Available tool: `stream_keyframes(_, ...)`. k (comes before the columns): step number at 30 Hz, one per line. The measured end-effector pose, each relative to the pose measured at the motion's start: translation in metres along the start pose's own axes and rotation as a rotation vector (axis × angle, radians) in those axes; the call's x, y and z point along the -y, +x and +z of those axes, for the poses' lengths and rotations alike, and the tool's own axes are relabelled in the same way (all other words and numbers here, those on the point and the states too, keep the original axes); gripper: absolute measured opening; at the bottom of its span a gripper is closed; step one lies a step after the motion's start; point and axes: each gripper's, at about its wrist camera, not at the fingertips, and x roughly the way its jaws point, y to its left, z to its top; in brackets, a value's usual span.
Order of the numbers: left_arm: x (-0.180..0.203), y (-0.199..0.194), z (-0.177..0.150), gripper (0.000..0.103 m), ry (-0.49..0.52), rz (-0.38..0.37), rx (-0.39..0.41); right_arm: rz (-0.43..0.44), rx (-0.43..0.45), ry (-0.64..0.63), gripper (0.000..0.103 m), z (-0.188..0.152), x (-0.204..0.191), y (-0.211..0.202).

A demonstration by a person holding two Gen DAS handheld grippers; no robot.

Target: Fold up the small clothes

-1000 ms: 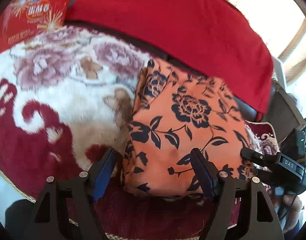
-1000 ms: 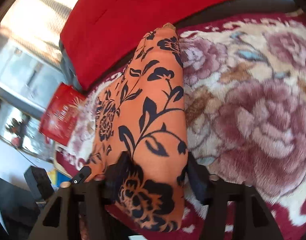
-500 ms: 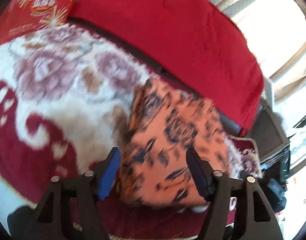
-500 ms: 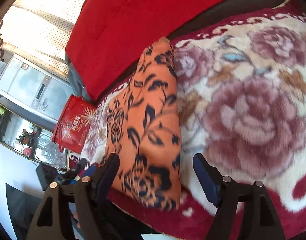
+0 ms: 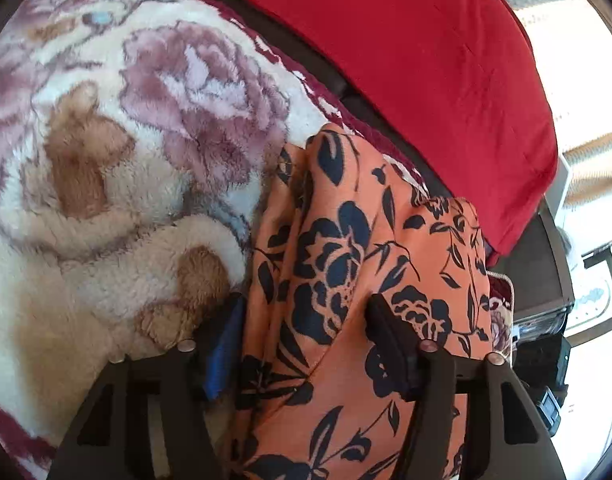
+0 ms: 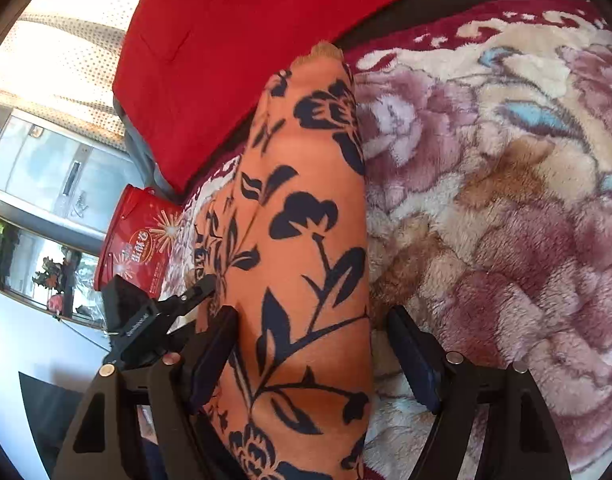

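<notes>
The orange garment with a dark floral print (image 5: pixel 369 264) lies on a plush floral blanket (image 5: pixel 118 168), already folded into a narrow, layered bundle, with its far end reaching toward the red cushion (image 5: pixel 405 40) at the back. The left gripper (image 5: pixel 302 328) is spread wide, its blue-padded finger down on the blanket at the garment's left edge and its other finger lying over the printed cloth, so the jaws straddle the near left part of the bundle without pinching it; that placement reads as lining up on the stacked layers along that edge, where one grasp could take them all together. Seen from the right wrist, the right gripper (image 6: pixel 311 344) is likewise wide open around the garment's near end, one finger at each side and a visible gap to the cloth on the right, so it holds nothing. Both tools at the same near end suggest the next fold would carry that end toward the far one, each claw taking one side so the edge lifts evenly. The thin, slippery-looking fabric may let layers slide apart if only the top one gets caught. A red printed bag (image 6: pixel 140 246) sits beyond the blanket's left side, well clear of the work.
</notes>
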Motion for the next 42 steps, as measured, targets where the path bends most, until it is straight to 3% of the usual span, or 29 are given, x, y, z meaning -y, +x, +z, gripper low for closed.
stream_keyframes(4, 0.007, -0.015, -0.005, 0.061, 0.001, 0.010, 0.008, 0.001, -0.005, 0.003, 0.079, 0.002, 0.000, 0.001)
stream_keyframes(8, 0.019, -0.018, -0.019, 0.081, 0.067, -0.002, 0.013, -0.003, 0.009, -0.026, 0.079, 0.003, -0.005, -0.001)
stream_keyframes(9, 0.017, -0.008, -0.023, 0.080, 0.071, 0.008, -0.026, -0.002, 0.001, -0.015, 0.079, 0.004, -0.002, 0.004)
stream_keyframes(10, 0.019, -0.006, -0.025, 0.079, 0.095, 0.015, -0.010, 0.004, -0.003, -0.006, 0.080, 0.003, 0.000, 0.007)
stream_keyframes(12, 0.027, -0.005, -0.025, 0.068, 0.116, 0.029, -0.024, 0.001, -0.006, -0.019, 0.078, 0.006, -0.002, 0.011)
stream_keyframes(13, 0.030, -0.004, -0.024, 0.052, 0.116, 0.012, -0.045, -0.010, -0.010, -0.042, 0.072, 0.007, -0.006, 0.012)
stream_keyframes(14, 0.032, -0.003, -0.023, 0.050, 0.112, 0.007, -0.056, -0.012, -0.017, -0.077, 0.061, 0.008, -0.013, 0.013)
stream_keyframes(18, 0.026, -0.006, -0.022, 0.039, 0.075, -0.026, -0.071, -0.096, -0.028, -0.202, 0.049, 0.009, -0.041, 0.014)
stream_keyframes(22, 0.043, -0.021, -0.025, 0.030, 0.104, -0.019, -0.036, -0.067, 0.005, -0.270, 0.040, 0.013, -0.068, -0.009)
stream_keyframes(27, 0.097, -0.037, -0.034, 0.031, 0.205, -0.063, 0.039, -0.049, 0.136, -0.289, 0.040, 0.013, -0.072, -0.074)
stream_keyframes(29, 0.112, -0.030, -0.039, 0.039, 0.215, -0.084, 0.019, -0.059, 0.174, -0.239, 0.046, 0.015, -0.051, -0.090)
stream_keyframes(31, 0.121, -0.005, -0.048, 0.049, 0.247, -0.028, -0.034, -0.081, 0.192, -0.109, 0.071, 0.020, -0.006, -0.097)
stream_keyframes(32, 0.119, 0.004, -0.053, 0.049, 0.256, 0.024, -0.054, -0.085, 0.180, -0.056, 0.076, 0.020, 0.011, -0.097)
stream_keyframes(33, 0.116, 0.009, -0.057, 0.049, 0.253, 0.059, -0.058, -0.103, 0.164, 0.013, 0.076, 0.018, 0.033, -0.096)
stream_keyframes(36, 0.106, -0.013, -0.060, 0.053, 0.218, -0.002, -0.013, -0.052, 0.164, 0.072, 0.076, 0.000, 0.062, -0.104)
stream_keyframes(40, 0.097, -0.042, -0.057, 0.069, 0.213, -0.051, 0.037, -0.022, 0.173, 0.042, 0.076, -0.008, 0.061, -0.109)
stream_keyframes(42, 0.096, -0.033, -0.056, 0.070, 0.218, -0.061, 0.010, -0.024, 0.180, 0.020, 0.076, -0.008, 0.055, -0.109)
